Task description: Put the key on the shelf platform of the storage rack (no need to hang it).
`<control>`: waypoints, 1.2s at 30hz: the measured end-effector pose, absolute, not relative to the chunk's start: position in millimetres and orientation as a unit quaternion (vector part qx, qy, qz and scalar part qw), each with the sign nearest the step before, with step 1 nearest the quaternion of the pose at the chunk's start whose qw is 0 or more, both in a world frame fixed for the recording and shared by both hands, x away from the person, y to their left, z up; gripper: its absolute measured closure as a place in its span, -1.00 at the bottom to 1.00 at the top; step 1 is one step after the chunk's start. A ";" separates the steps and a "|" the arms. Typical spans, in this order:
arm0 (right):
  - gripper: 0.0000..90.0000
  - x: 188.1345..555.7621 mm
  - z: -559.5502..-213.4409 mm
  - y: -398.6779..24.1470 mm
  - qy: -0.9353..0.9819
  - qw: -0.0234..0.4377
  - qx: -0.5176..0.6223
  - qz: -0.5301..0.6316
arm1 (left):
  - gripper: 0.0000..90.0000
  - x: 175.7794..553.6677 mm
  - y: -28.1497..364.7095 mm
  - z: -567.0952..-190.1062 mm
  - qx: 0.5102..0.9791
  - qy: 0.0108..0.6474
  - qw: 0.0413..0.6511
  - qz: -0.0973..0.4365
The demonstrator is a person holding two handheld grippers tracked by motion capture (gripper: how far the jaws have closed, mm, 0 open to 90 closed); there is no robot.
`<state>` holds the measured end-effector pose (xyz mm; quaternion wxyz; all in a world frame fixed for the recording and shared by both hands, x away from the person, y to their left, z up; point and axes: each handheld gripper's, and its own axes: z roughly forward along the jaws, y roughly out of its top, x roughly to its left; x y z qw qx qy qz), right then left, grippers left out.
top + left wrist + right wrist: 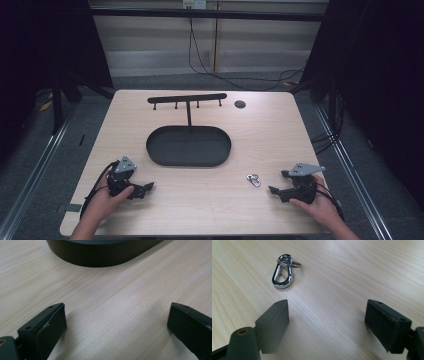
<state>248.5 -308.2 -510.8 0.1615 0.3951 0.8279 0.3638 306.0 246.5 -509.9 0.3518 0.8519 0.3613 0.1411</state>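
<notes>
Two hand-held grippers, one carabiner clip, one tray stand on one table.
Near edge: left gripper (141, 189) at 7 o'clock and right gripper (276, 189) at 5 o'clock, both jaws wide, empty. One carabiner clip (253, 179), carrying one key ring, lies just beside the right gripper. Beyond, at centre, one black oval tray (188, 146); at 12 o'clock its hook bar (187, 98) with four pegs.
</notes>
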 end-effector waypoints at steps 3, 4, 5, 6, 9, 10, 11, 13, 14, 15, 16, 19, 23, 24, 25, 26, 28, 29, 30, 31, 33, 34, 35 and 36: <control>-0.58 247.9 -510.9 -307.8 0.827 0.162 0.397 0.364 | -0.96 305.7 246.4 -509.9 0.851 0.362 0.352 0.141; -0.57 247.2 -510.9 -307.6 0.826 0.162 0.399 0.364 | -0.96 305.8 246.5 -509.8 0.852 0.362 0.351 0.141; -0.58 246.8 -511.0 -307.5 0.826 0.164 0.399 0.364 | -0.96 305.8 246.4 -509.9 0.852 0.362 0.352 0.141; -0.57 246.2 -510.7 -307.4 0.826 0.164 0.401 0.362 | -0.96 305.8 246.4 -509.8 0.852 0.362 0.352 0.141; -0.55 246.0 -507.4 -306.0 0.829 0.158 0.408 0.347 | -0.96 305.8 246.4 -509.9 0.852 0.362 0.352 0.141; -0.52 246.3 -504.6 -305.0 0.834 0.152 0.411 0.335 | -0.96 305.8 246.4 -509.9 0.852 0.362 0.352 0.141; -0.48 246.4 -501.4 -303.3 0.837 0.140 0.417 0.325 | -0.96 305.8 246.4 -509.8 0.852 0.362 0.351 0.141; -0.41 246.8 -496.1 -300.2 0.842 0.125 0.423 0.310 | -0.96 305.8 246.5 -509.8 0.852 0.362 0.351 0.141; -0.40 247.2 -493.7 -298.7 0.843 0.120 0.427 0.305 | -0.96 305.8 246.4 -509.8 0.852 0.362 0.351 0.141; -0.38 248.0 -490.2 -296.4 0.844 0.117 0.429 0.299 | -0.96 305.8 246.4 -509.8 0.852 0.362 0.352 0.141; -0.34 248.1 -486.2 -293.6 0.845 0.112 0.433 0.292 | -0.96 305.8 246.4 -509.9 0.852 0.362 0.352 0.141; -0.28 250.8 -476.0 -284.0 0.851 0.102 0.434 0.278 | -0.96 305.8 246.4 -509.8 0.852 0.362 0.352 0.141; -0.22 257.0 -468.2 -269.7 0.857 0.076 0.442 0.254 | -0.96 305.8 246.5 -509.8 0.852 0.362 0.351 0.141; -0.22 258.2 -468.0 -267.0 0.859 0.071 0.443 0.249 | -0.96 305.8 246.5 -509.8 0.852 0.362 0.351 0.141; -0.21 260.2 -468.1 -264.0 0.861 0.068 0.442 0.242 | -0.96 305.8 246.4 -509.8 0.852 0.362 0.352 0.141; -0.20 261.9 -468.3 -261.0 0.863 0.068 0.441 0.237 | -0.96 305.8 246.5 -509.8 0.852 0.362 0.351 0.141; -0.17 264.6 -468.7 -256.0 0.865 0.062 0.441 0.230 | -0.96 305.8 246.4 -509.8 0.852 0.362 0.352 0.141; -0.14 266.9 -469.1 -253.2 0.868 0.061 0.439 0.224 | -0.96 305.8 246.5 -509.8 0.852 0.362 0.351 0.141; -0.11 268.5 -469.1 -251.1 0.870 0.057 0.438 0.219 | -0.96 305.8 246.5 -509.8 0.852 0.362 0.351 0.141; -0.09 270.2 -469.3 -249.1 0.874 0.055 0.433 0.215 | -0.96 305.8 246.4 -509.8 0.852 0.362 0.352 0.141; -0.06 273.1 -469.2 -245.4 0.879 0.051 0.427 0.208 | -0.96 305.8 246.5 -509.8 0.852 0.362 0.351 0.141; -0.04 274.3 -469.2 -243.3 0.882 0.051 0.423 0.202 | -0.96 305.8 246.5 -509.8 0.852 0.362 0.351 0.141; -0.03 275.5 -469.3 -241.4 0.885 0.050 0.418 0.198 | -0.96 305.8 246.5 -509.8 0.852 0.362 0.352 0.141; -0.02 277.2 -469.4 -238.7 0.887 0.049 0.416 0.194 | -0.96 305.8 246.4 -509.8 0.852 0.362 0.352 0.141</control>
